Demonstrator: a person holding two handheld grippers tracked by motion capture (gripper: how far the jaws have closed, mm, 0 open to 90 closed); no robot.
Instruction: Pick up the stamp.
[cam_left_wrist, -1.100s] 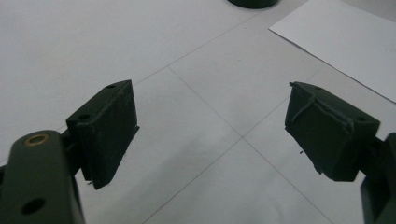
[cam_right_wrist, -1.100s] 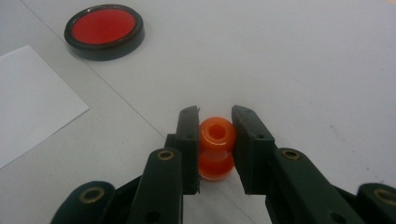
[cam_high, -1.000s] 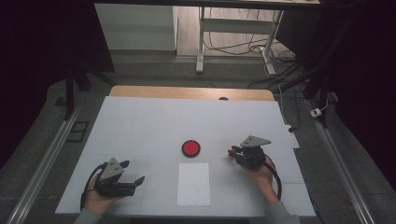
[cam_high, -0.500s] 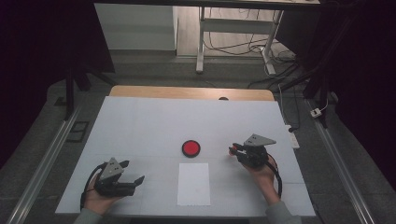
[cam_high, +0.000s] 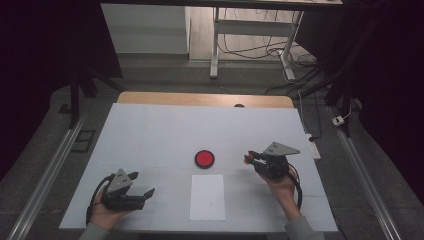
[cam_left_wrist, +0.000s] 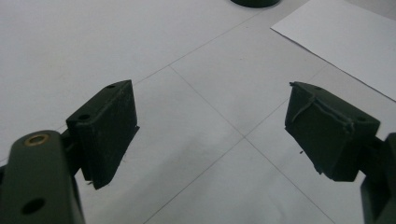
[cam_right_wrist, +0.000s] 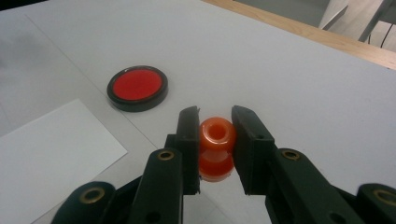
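A person's right gripper (cam_right_wrist: 214, 140) clamps a small orange spool-shaped piece (cam_right_wrist: 215, 147) between its two black fingers (cam_right_wrist: 189, 140), one pad pressed against each side, the piece's open hole facing up. In the high view the right gripper (cam_high: 250, 158) sits over the white surface (cam_high: 160, 130), just right of a round red disc with a black rim (cam_high: 204, 158), with the orange piece (cam_high: 246, 159) a small spot at the fingertips; whether the piece touches the surface or hangs just above it is hard to tell from these angles. In the right gripper view the disc (cam_right_wrist: 137, 87) lies flat ahead and to the left of the held piece, apart from it. A white sheet of paper (cam_high: 207, 197) lies just below the disc in the high view, between the two hands. The left gripper (cam_high: 142, 185) rests near the surface's near left corner, its fingers (cam_left_wrist: 109, 130) spread wide with nothing between them.
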